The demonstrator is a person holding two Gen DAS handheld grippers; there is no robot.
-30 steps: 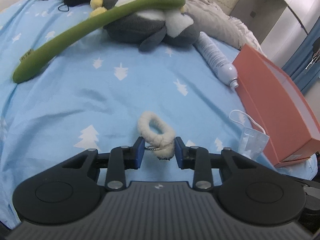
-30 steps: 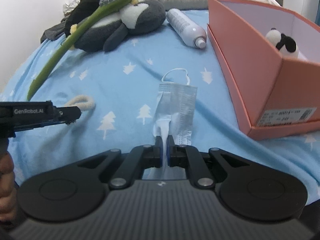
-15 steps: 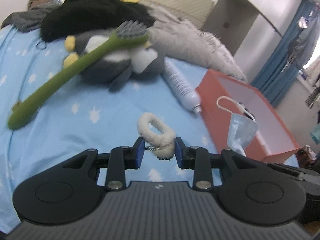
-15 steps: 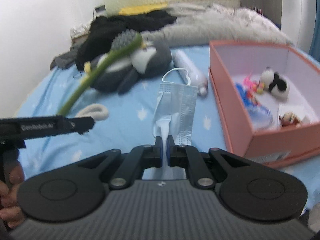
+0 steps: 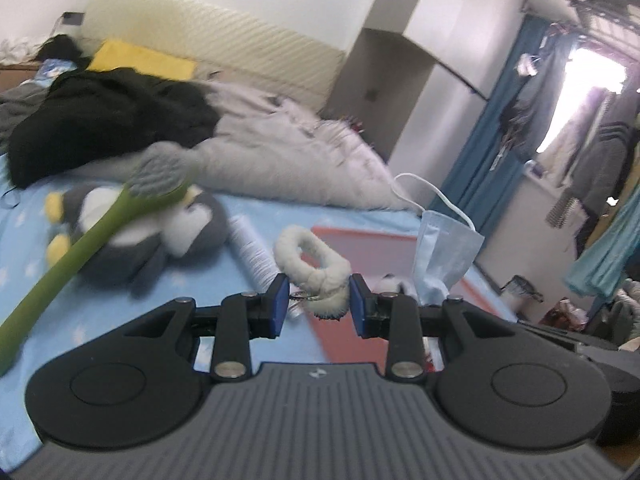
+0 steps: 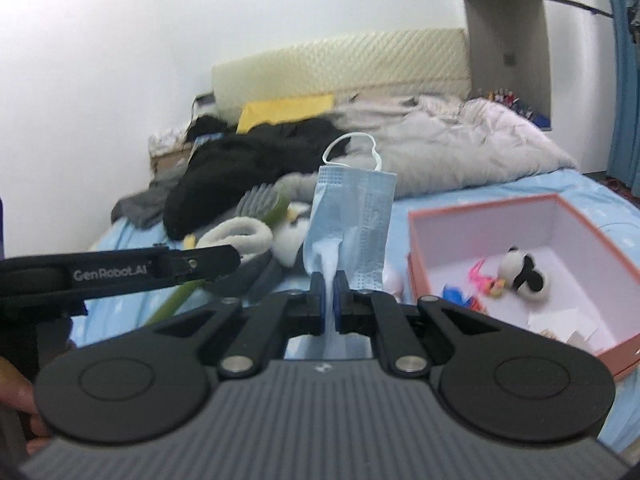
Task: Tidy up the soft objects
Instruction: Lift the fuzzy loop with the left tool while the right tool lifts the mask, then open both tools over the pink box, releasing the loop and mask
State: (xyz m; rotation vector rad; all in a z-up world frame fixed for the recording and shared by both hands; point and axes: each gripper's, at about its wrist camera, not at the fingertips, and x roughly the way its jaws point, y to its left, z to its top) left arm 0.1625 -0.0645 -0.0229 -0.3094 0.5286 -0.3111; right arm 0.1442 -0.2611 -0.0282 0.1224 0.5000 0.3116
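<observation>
Where bedsheet (image 5: 132,312) spreads: penguin plush (image 5: 132,240), pink box (image 6: 520,264) apart.

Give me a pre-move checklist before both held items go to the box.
1. Left gripper holds the white fluffy ring: ok, though the right pad presses its end while a gap shows beside the left pad.
2. Right gripper shut on the mask: ok, pinched at its lower edge.
3. Both items off the bed: ok.
4. Box open, with free floor: ok; a panda toy and small bits lie inside, with room left.
5. Grippers apart: ok; the left one stands to the left in the right wrist view.
6. Path over the box wall: cannot tell.
</observation>
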